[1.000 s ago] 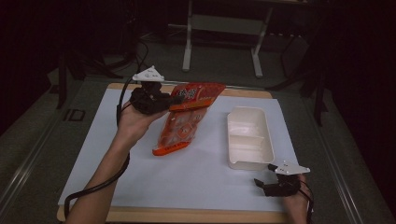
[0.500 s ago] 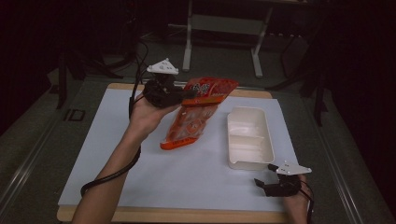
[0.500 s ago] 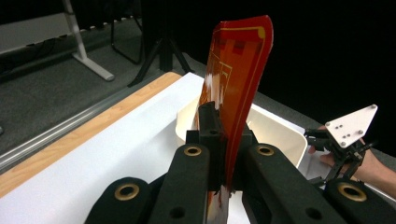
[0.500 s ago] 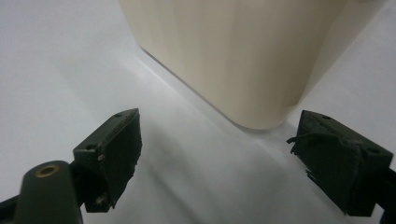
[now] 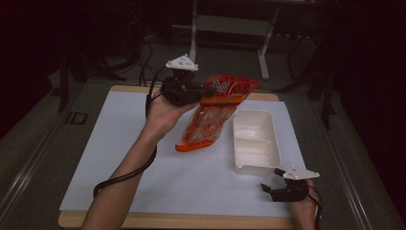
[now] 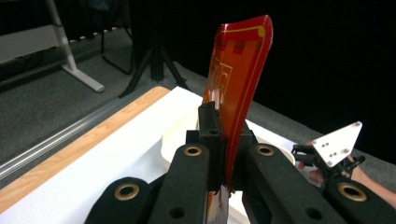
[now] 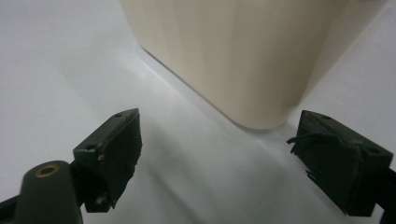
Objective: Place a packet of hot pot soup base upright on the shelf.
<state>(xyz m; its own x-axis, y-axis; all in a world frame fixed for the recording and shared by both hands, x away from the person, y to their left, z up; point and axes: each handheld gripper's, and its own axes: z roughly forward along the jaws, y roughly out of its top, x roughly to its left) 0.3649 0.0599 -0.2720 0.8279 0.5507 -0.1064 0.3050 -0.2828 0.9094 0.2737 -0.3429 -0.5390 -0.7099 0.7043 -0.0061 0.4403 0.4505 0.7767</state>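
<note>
Room dim; far side falls off into near black, no walls discernible. Light falls mainly on the desk (image 5: 86,224), which has a light wooden top largely covered by a white sheet (image 5: 119,143). Floor (image 5: 28,143) is grey carpet. A metal rail (image 5: 24,167) runs along the desk's left side. Beyond the desk stands a pale metal frame (image 5: 230,24) with splayed feet. Black cables (image 5: 143,57) lie on the floor near it. Dark stand legs (image 6: 152,70) stand beside the desk edge.

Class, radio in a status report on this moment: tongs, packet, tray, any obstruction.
Left tongs shut on orange packet, lifted, tilted beside white tray. Right tongs open, empty, at tray's near corner. Nothing between packet and tray.
</note>
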